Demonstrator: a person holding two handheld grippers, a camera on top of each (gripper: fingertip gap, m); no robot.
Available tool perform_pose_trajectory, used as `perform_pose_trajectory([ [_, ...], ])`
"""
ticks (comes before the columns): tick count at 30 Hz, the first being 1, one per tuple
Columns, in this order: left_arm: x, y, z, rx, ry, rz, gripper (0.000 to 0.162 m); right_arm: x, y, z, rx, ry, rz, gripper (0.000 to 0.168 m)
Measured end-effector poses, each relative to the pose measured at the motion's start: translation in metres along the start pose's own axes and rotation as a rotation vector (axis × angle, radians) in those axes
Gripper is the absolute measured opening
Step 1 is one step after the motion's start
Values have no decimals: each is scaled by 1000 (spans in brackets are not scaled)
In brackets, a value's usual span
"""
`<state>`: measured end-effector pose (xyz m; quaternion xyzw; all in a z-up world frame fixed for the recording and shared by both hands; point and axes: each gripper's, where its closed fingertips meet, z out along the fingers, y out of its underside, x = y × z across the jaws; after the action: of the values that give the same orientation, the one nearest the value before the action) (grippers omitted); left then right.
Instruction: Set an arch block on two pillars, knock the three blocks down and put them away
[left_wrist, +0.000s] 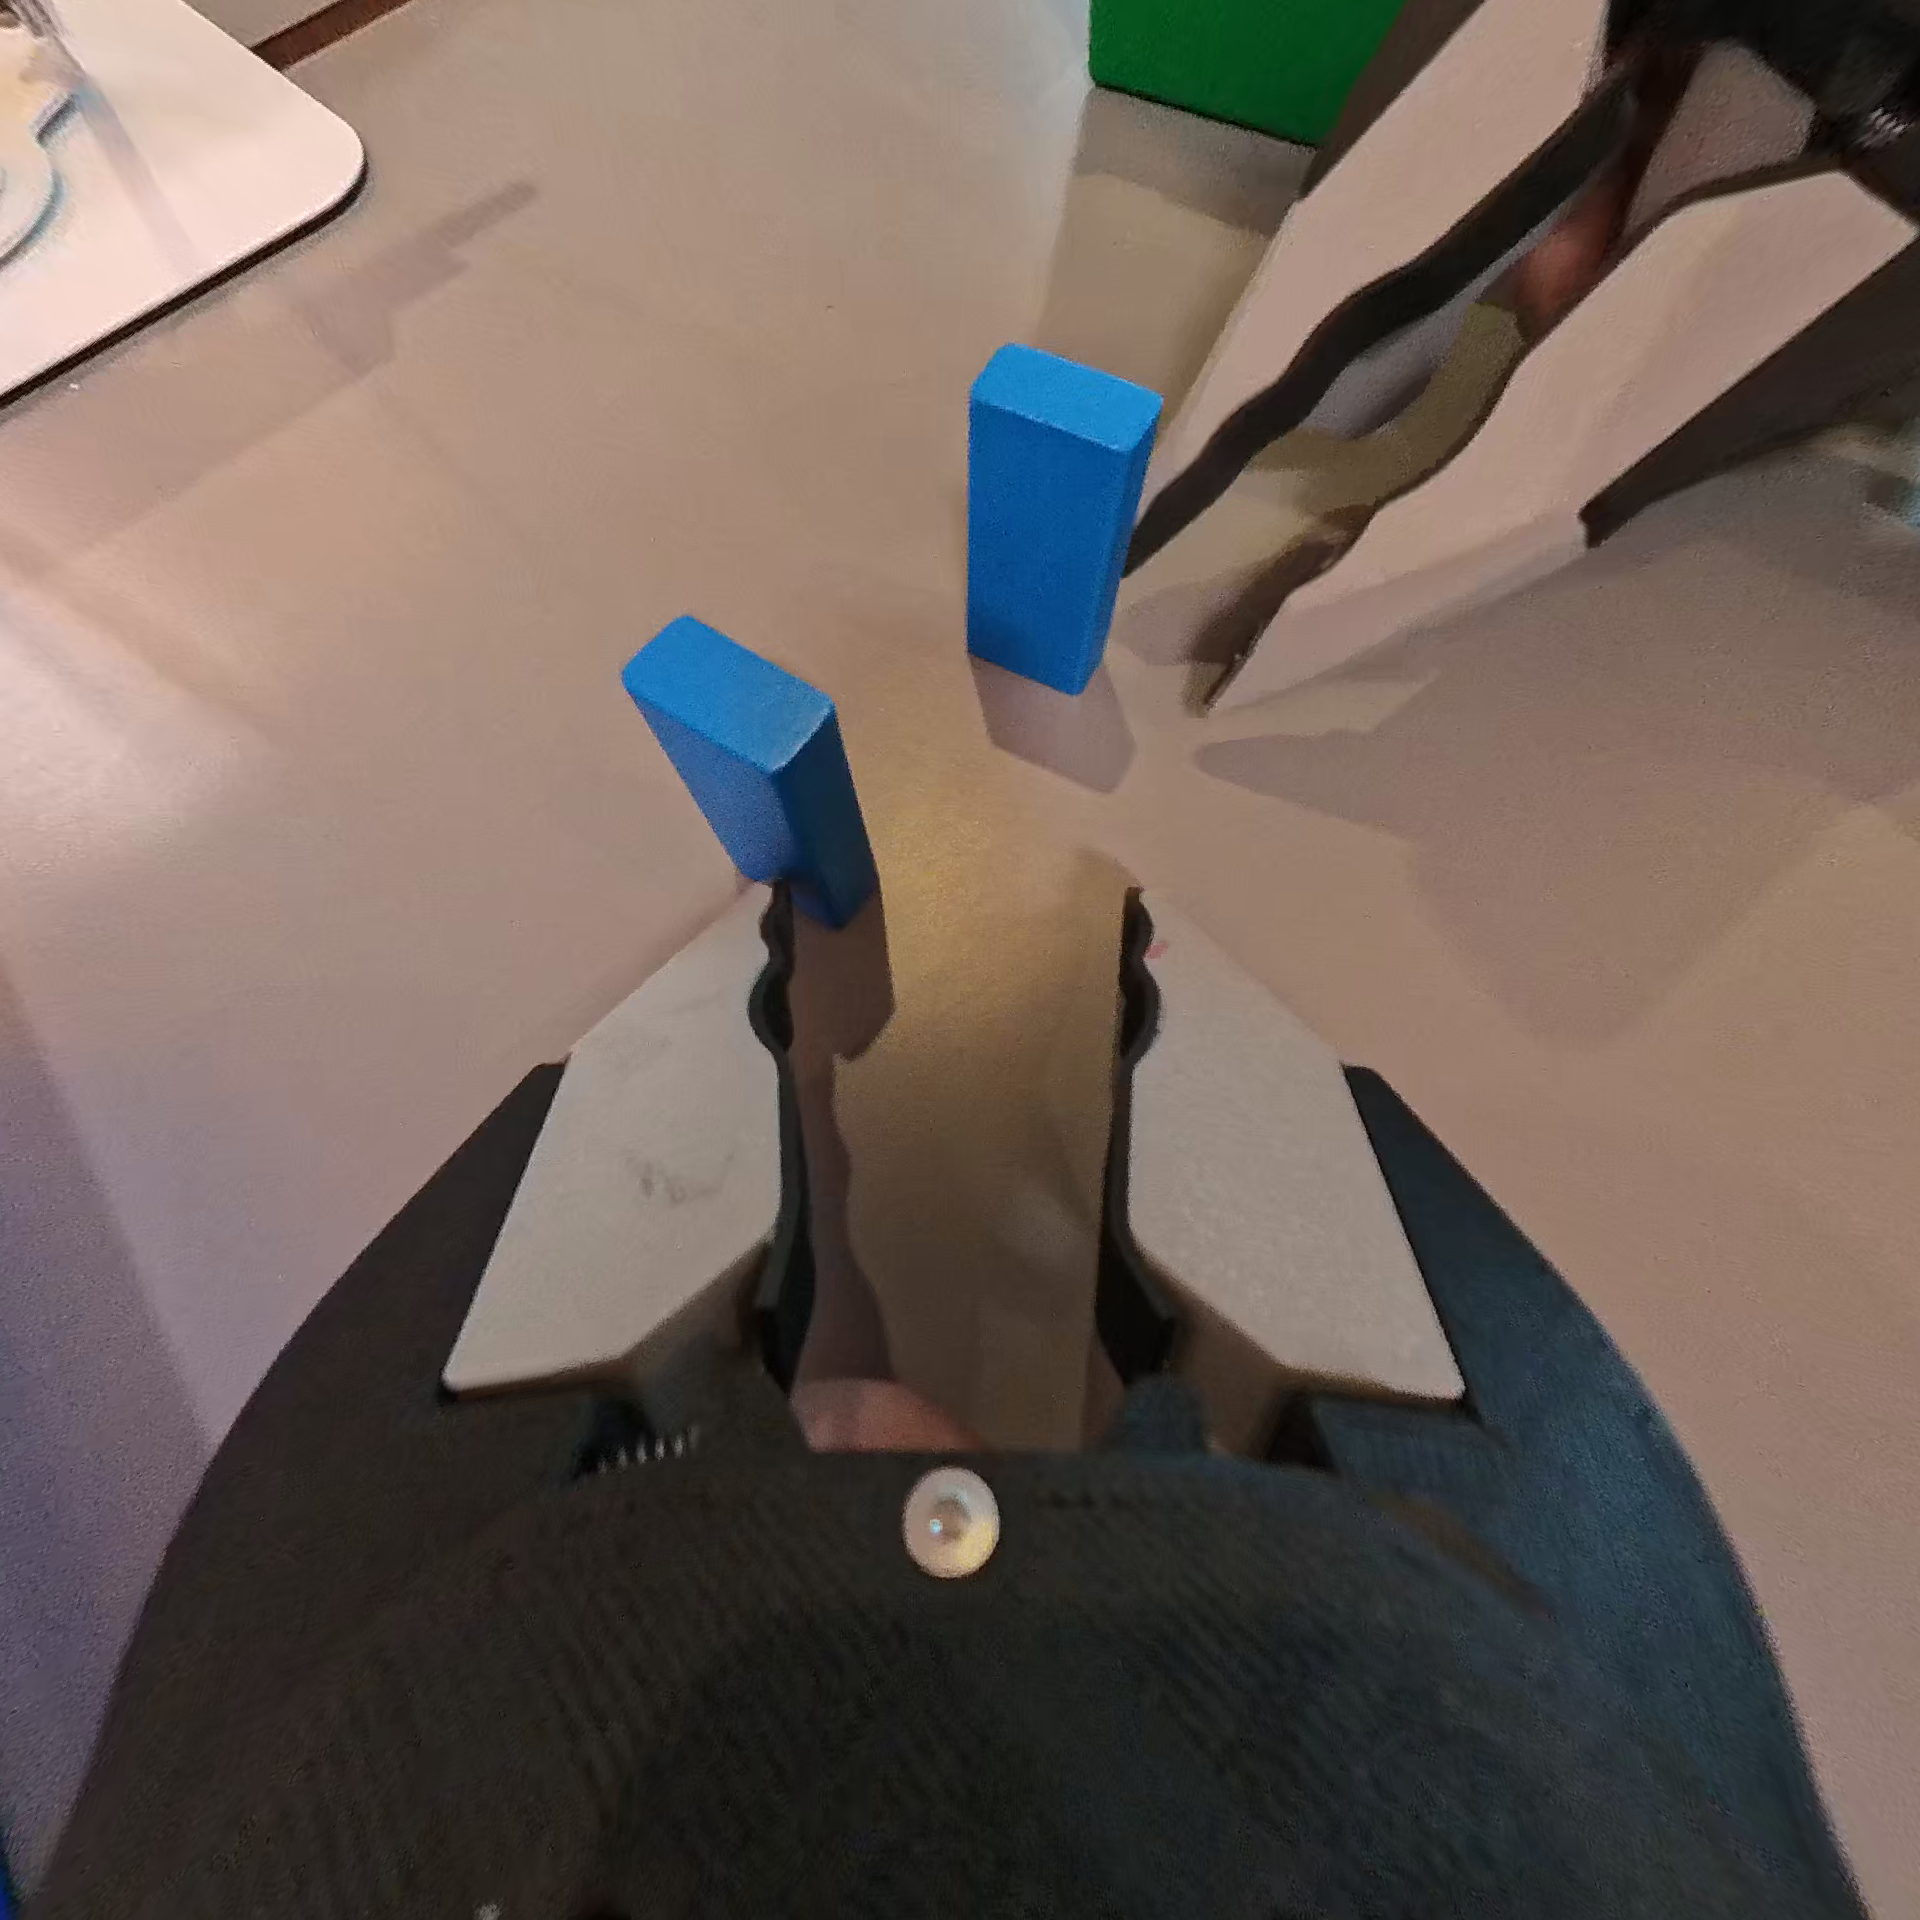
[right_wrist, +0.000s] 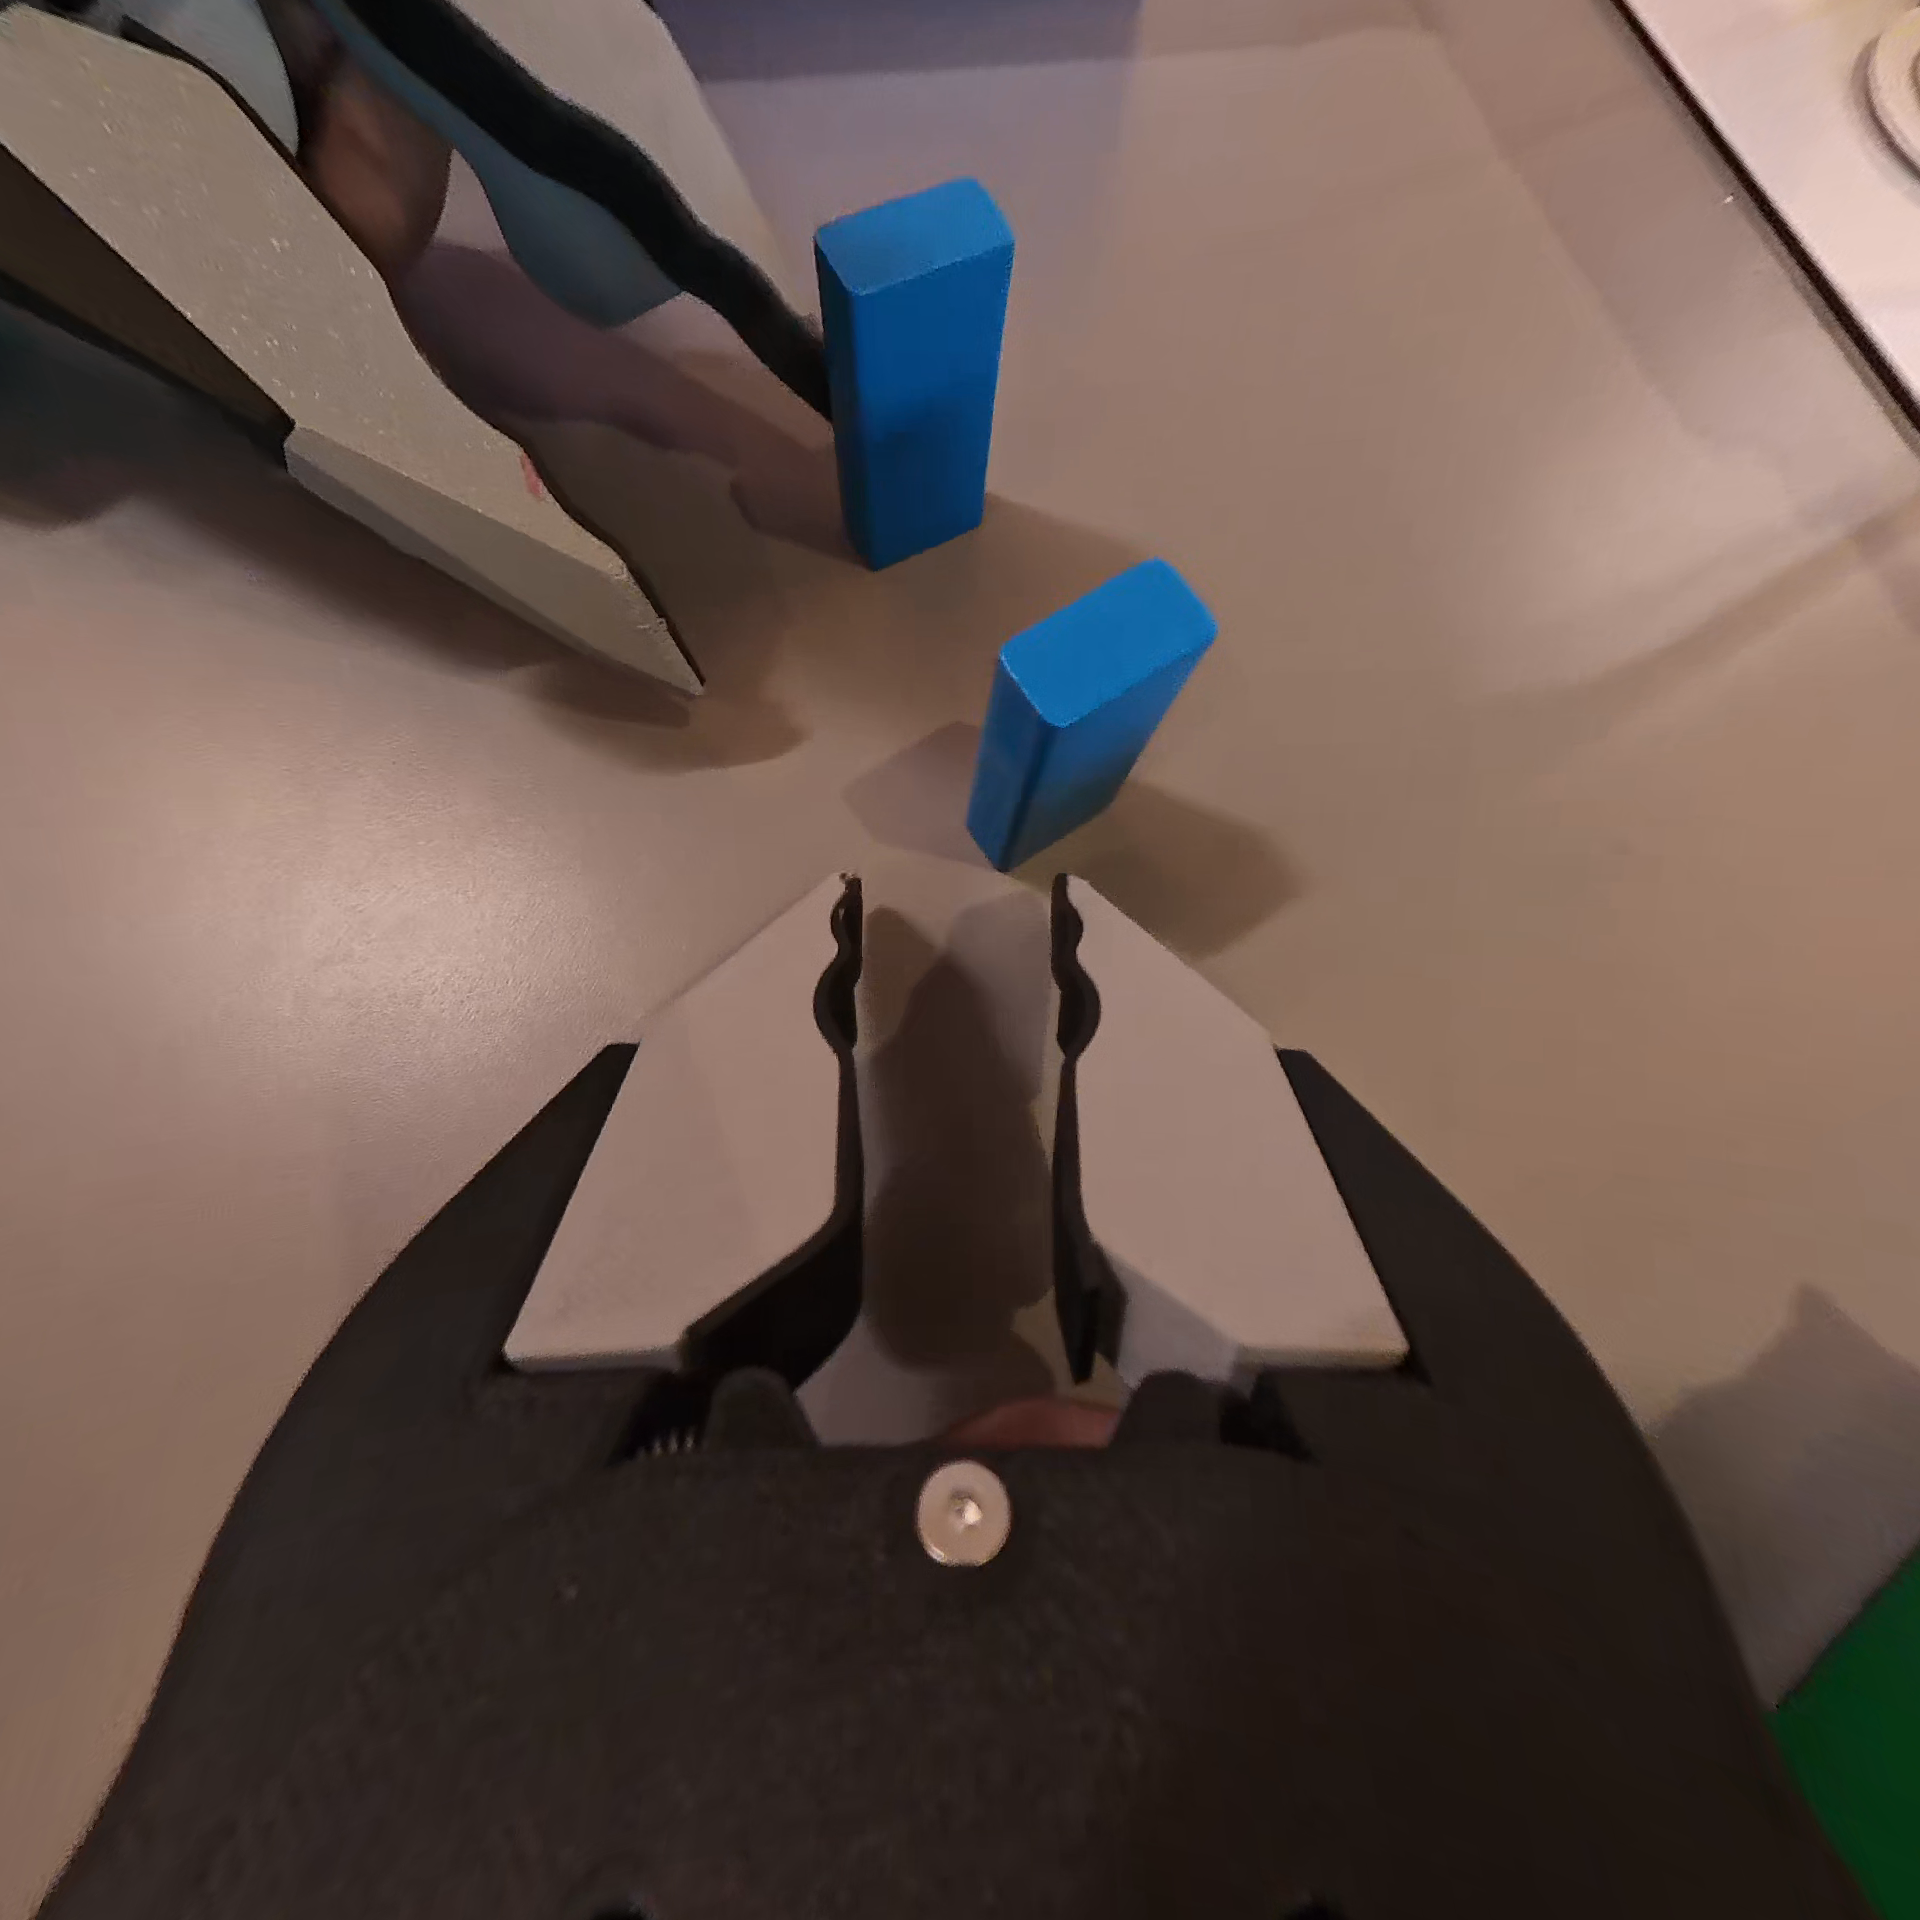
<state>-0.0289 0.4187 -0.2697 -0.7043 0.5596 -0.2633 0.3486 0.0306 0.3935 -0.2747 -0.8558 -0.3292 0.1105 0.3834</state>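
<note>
Two blue pillar blocks stand upright on the beige table, a short gap between them. In the left wrist view one pillar (left_wrist: 748, 758) stands at my left gripper's (left_wrist: 951, 899) left fingertip, outside the jaws. The other pillar (left_wrist: 1049, 520) stands farther off, beside my right gripper (left_wrist: 1382, 603). In the right wrist view the near pillar (right_wrist: 1081, 717) stands just ahead of my right gripper (right_wrist: 956, 888). The far pillar (right_wrist: 914, 374) stands against a finger of the left gripper (right_wrist: 753, 540). Both grippers are open and empty, low over the table. Only these two blocks show.
A green box (left_wrist: 1226, 62) stands behind the pillars; its corner shows in the right wrist view (right_wrist: 1860, 1745). A white board with rounded corners (left_wrist: 156, 156) lies at the table's far left and also shows in the right wrist view (right_wrist: 1818, 156). Between my left fingertips and the pillar (left_wrist: 748, 758) there is roughly 4 cm.
</note>
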Motion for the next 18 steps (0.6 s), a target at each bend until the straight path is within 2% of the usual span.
perform_pose_trajectory([
  [6,1,2,1,-13,-8,14,63,-7,-3,10,-4,-37,-1,34],
  [18,-4,7,3,-41,36,-38,67,7,-5,16,0,19,7,34],
])
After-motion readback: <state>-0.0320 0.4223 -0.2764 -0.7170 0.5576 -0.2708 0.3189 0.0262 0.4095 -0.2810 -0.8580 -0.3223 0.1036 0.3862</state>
